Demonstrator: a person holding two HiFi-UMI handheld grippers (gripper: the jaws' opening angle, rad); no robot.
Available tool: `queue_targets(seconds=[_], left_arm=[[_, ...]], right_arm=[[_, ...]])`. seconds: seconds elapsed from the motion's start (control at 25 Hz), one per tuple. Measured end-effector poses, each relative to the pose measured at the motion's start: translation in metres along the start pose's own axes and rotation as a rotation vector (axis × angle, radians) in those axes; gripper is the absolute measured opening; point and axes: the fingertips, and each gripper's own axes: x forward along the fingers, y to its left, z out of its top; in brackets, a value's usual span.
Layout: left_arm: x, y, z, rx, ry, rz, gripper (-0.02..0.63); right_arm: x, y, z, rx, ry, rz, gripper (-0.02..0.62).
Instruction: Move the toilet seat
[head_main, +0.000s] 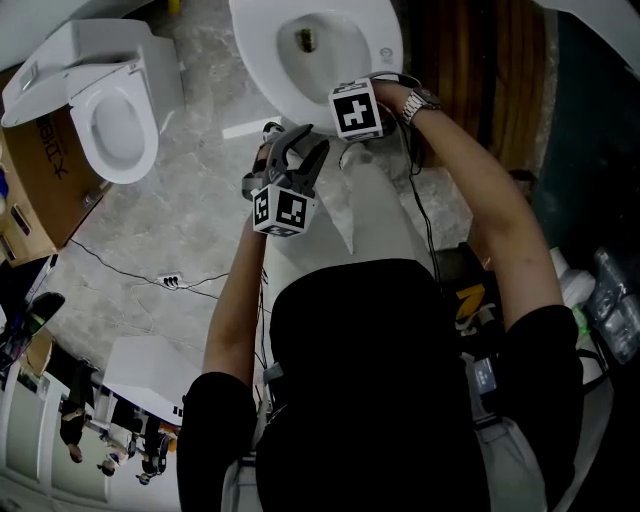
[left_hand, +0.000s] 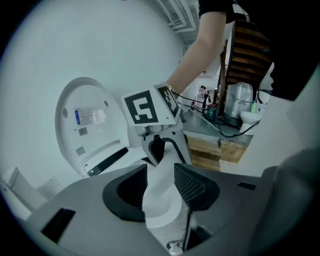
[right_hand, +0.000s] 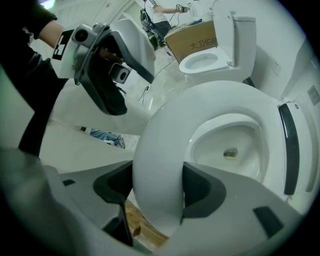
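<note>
The floor (head_main: 195, 210) is grey marble. A cardboard box (head_main: 38, 195) stands just beside a spare toilet (head_main: 112, 118).

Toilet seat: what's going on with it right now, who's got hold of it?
A person is working the toilet seat with a handheld gripper in each hand. The right gripper is clamped on the seat's front rim, over the bowl. The left gripper is close beside it with its jaws apart, pressing on nothing. The lid stands upright behind. Whether the seat has lifted off the bowl, I can't tell.
</note>
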Motion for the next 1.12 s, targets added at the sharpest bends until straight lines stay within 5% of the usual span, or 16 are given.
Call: queue_targets(seconds=[0.32,0.76,1.12], left_arm=[[0.015,0.001,-0.003,0.126,0.073,-0.057,0.201],[0.024,0.017,0.018,0.271,0.083,-0.021,0.206],[0.020,0.029,0.029,0.306,0.093,-0.024,0.207]], right_arm=[[-0.025,0.003,-0.001,0.028,0.004,0.053,0.290],[-0.054,0.005,0.001,0.035,-0.009,0.090,0.290],[-0.074,0.002,0.005,0.053,-0.052,0.018,0.290]])
